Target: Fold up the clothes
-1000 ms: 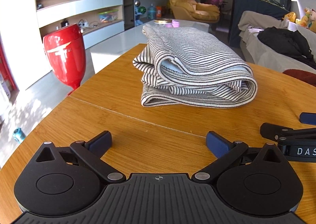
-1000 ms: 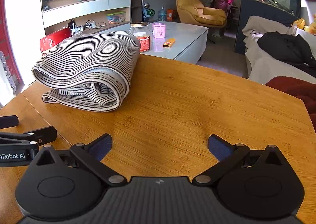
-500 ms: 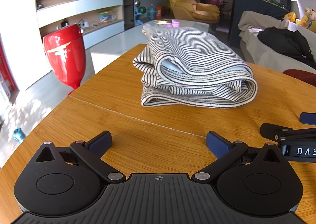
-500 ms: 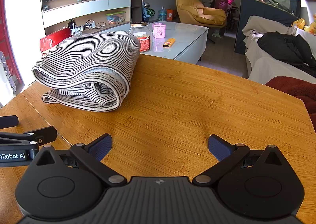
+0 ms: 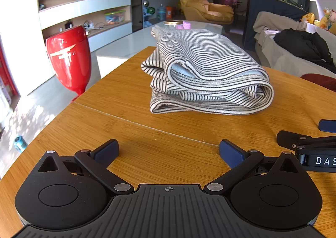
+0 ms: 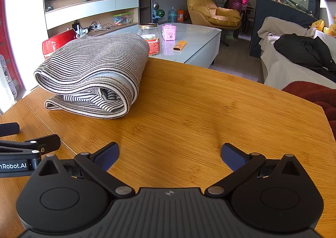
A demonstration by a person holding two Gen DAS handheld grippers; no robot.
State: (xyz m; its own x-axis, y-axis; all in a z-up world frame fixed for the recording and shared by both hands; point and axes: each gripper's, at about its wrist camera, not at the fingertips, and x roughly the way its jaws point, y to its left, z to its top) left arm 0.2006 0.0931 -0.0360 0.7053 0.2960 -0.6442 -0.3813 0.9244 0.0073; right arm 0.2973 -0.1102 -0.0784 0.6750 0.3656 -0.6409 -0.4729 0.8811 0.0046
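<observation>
A black-and-white striped garment (image 5: 208,74) lies folded in a thick bundle on the wooden table (image 5: 134,137). It also shows in the right wrist view (image 6: 94,74), at the left. My left gripper (image 5: 169,150) is open and empty, low over the table, a short way in front of the bundle. My right gripper (image 6: 170,155) is open and empty, to the right of the bundle. The right gripper's fingers show at the right edge of the left wrist view (image 5: 294,139). The left gripper's fingers show at the left edge of the right wrist view (image 6: 42,143).
A red goblet-shaped stool (image 5: 68,57) stands on the floor left of the table. A white coffee table (image 6: 195,38) with a jar (image 6: 150,37), a pink box and an orange remote lies beyond. A sofa with a black jacket (image 6: 304,53) is at the right.
</observation>
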